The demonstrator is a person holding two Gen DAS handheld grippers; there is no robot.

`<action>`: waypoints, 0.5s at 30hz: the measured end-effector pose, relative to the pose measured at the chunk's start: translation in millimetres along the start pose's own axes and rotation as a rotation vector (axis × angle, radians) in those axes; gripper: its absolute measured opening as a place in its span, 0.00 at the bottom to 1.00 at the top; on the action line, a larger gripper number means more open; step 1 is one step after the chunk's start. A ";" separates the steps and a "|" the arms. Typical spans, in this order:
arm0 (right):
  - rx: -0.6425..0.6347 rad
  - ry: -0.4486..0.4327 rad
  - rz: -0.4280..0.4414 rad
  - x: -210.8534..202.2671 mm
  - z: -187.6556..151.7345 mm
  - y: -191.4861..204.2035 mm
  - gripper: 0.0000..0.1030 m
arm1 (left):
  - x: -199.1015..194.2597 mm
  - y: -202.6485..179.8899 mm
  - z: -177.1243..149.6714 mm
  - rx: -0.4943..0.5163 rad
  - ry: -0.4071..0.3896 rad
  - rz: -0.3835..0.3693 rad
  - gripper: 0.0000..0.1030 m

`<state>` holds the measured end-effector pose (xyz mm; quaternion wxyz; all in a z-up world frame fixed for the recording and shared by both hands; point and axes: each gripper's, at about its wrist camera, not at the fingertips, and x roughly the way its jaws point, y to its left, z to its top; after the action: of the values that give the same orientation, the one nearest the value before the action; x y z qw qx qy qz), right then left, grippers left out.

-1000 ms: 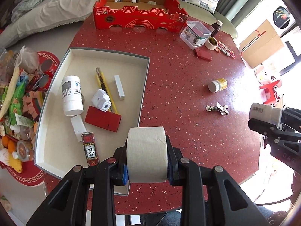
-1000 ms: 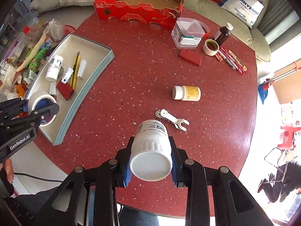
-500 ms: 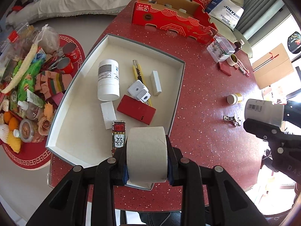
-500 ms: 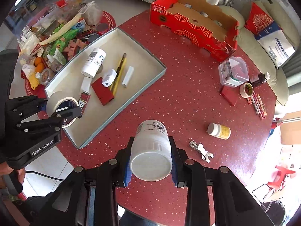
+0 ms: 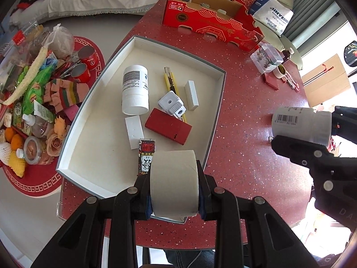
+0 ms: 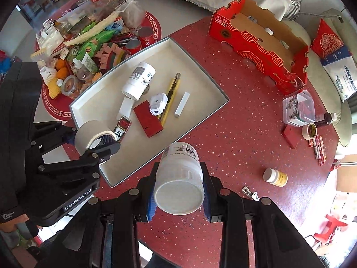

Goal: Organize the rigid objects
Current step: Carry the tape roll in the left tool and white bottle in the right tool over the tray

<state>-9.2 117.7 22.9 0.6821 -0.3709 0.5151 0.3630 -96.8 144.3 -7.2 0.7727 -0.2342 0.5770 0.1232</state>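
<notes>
The left tongs [image 5: 174, 184] clamp a beige roll of masking tape [image 5: 174, 182] above the near corner of the shallow white tray [image 5: 217, 116] on the speckled red counter [image 5: 245, 156]. The roll hides part of a small red-and-black printed box [image 5: 146, 154] lying in the tray beside a flat red box [image 5: 168, 126], a white labelled bottle [image 5: 135, 89], a yellow utility knife [image 5: 170, 82] and white blocks. The right tongs [image 6: 179, 195] grip a white plastic bottle [image 6: 179, 178] over the bare counter just beyond the tray's edge; its label print is too blurred to read. "GenRobot.AI" shows on the left tongs' body. A red cardboard crate [image 6: 261, 44] stands further back.
</notes>
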 end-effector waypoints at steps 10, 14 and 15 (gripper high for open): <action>0.050 0.025 0.028 15.2 -0.3 -9.0 0.33 | 4.2 8.5 5.7 -0.032 0.011 0.019 0.31; 0.097 0.047 0.059 25.8 5.4 -17.4 0.33 | 8.7 16.6 9.7 -0.059 0.022 0.038 0.31; 0.109 0.052 0.068 28.3 8.1 -19.2 0.33 | 9.6 18.3 11.1 -0.065 0.023 0.043 0.31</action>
<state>17.0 119.2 -0.5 0.6747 -0.3248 0.5641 0.3478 -93.0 164.8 -17.8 0.7551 -0.2482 0.5865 0.1559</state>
